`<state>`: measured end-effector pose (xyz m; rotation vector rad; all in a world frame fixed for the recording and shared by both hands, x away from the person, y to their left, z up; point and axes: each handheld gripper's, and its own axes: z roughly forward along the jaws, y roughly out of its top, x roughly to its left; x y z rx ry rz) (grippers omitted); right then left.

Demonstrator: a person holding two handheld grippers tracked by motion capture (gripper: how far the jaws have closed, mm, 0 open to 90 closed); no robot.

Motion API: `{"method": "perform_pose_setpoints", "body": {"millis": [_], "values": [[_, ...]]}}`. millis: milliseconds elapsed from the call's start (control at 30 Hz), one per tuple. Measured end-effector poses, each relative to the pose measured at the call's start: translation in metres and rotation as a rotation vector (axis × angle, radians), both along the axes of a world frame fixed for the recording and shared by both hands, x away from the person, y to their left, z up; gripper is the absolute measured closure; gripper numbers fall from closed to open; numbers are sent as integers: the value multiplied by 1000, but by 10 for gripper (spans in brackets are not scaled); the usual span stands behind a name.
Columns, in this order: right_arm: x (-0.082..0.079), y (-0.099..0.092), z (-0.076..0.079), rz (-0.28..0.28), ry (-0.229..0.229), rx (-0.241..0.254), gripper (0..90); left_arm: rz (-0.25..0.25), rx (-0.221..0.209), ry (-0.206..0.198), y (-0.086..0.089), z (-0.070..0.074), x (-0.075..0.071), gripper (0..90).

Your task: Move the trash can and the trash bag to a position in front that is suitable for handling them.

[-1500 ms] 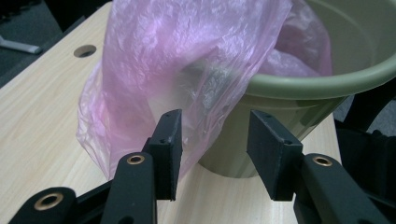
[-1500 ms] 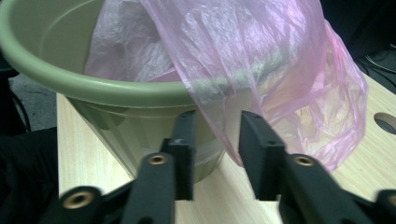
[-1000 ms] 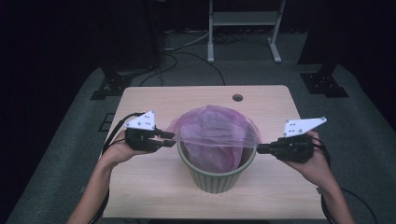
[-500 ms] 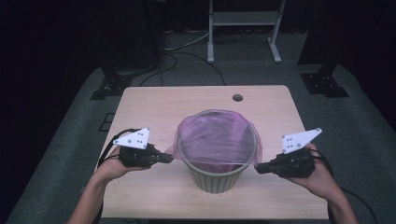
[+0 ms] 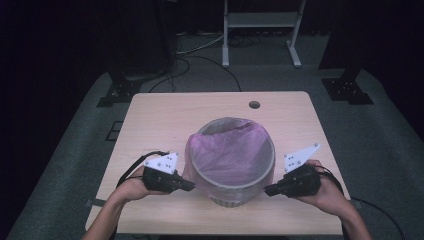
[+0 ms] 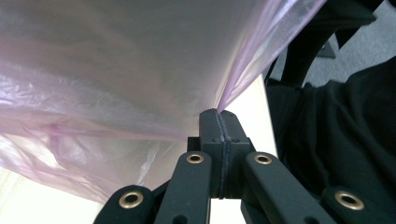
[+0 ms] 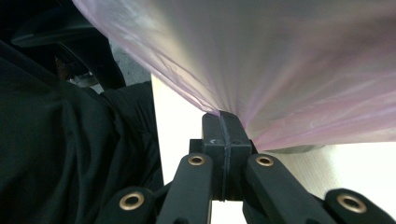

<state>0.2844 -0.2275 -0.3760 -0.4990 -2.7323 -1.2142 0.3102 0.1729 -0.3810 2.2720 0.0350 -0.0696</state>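
**Both grippers clamped on the bag film at the bin sides**

The table (image 5: pixel 165 115) is a light wooden surface with a small round hole (image 5: pixel 254 105) near its far edge, right of centre. A grey ribbed waste bin (image 5: pixel 231 192) stands upright on the near half of the surface, roughly midway between the left and right edges. A pink translucent bag (image 5: pixel 227 150) lines the bin; its film is folded over the rim and drapes down the outer wall on the left and near sides.

The person's forearms enter from the near edge, one on each side of the bin, with both hands low over the surface and the wrists angled inward.

The left gripper (image 5: pixel 189 186) points right, toward the bin's left wall, with its grey plate facing up. In the left gripper view, the left gripper (image 6: pixel 218 114) has its jaws pressed together, pinching a taut pleat of bag film at the tips.

The right gripper (image 5: pixel 268 190) points left, toward the bin's right wall. In the right gripper view, the right gripper (image 7: pixel 220 115) likewise has its jaws closed flat on a gathered edge of the film, which fans upward from the tips.
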Motion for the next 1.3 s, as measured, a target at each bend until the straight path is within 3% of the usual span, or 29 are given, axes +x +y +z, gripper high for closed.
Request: {"method": "perform_pose_setpoints", "body": {"millis": [200, 333, 600, 733, 800, 933, 1000, 1167, 1300], "values": [[6, 2, -14, -27, 7, -55, 900, 51, 67, 1, -2, -13, 8, 900], [15, -1, -25, -69, 15, -101, 900, 91, 145, -5, -1, -24, 14, 900], [21, -9, -43, -102, 52, -125, 900, 142, 151, 40, 11, -43, 21, 900], [21, -11, -44, -100, 58, -102, 900, 144, 133, 43, 12, -43, 20, 900], [19, -12, -41, -99, 52, -86, 897, 139, 104, 51, 15, -39, 19, 844], [16, -21, -34, -98, 61, -31, 759, 142, 71, 43, 23, -32, 16, 727], [16, -24, -33, -97, 61, -21, 733, 147, 62, 43, 31, -29, 14, 680], [9, -46, -26, -121, 64, 47, 624, 206, 28, 42, 56, -21, 7, 604], [5, -58, -11, -166, 11, 126, 566, 239, -23, 38, 60, -7, 5, 507]]}}
